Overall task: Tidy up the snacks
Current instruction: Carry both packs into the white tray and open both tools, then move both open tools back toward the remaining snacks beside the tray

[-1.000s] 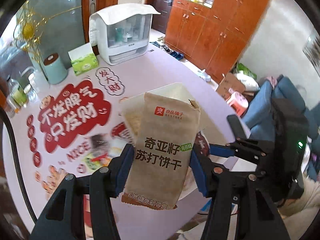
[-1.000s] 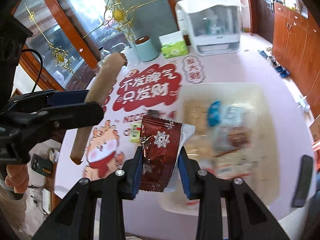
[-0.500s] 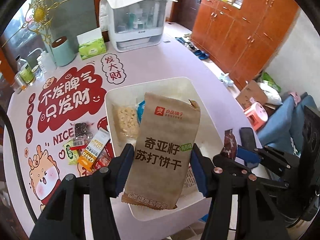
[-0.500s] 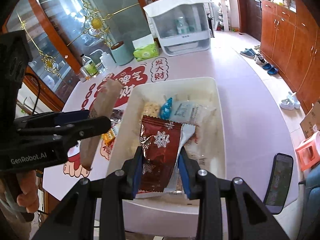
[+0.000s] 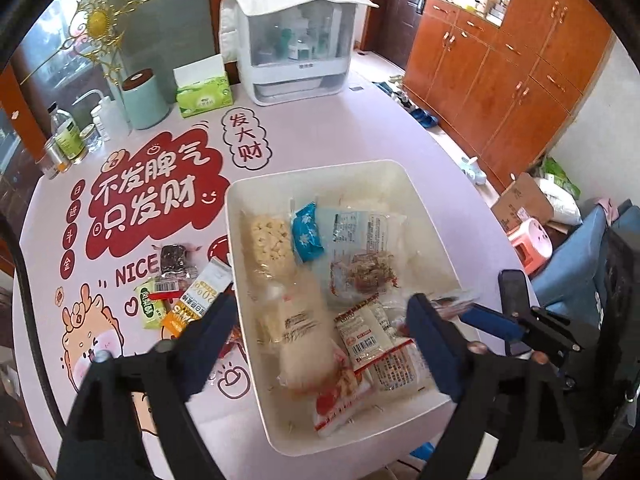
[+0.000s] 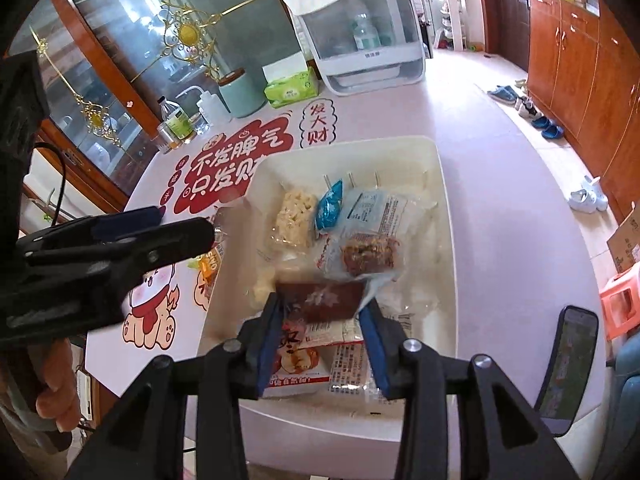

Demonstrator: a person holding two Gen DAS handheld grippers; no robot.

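One white bin (image 5: 428, 216), two grippers

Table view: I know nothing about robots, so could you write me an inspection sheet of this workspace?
Surface: pink table, red cartoon print.
Job's things: white bin holding many snacks; loose snacks beside it.
Clutter: tissue box, mint canister, bottles, phone.
Grippers: left gripper jaws opening, blurred tan packet beneath, ungripped; right gripper jaws opening around dark red packet, over the bin.
Cables: black cable at left.
Surroundings: wooden cupboards, glass cabinet, pink stool.
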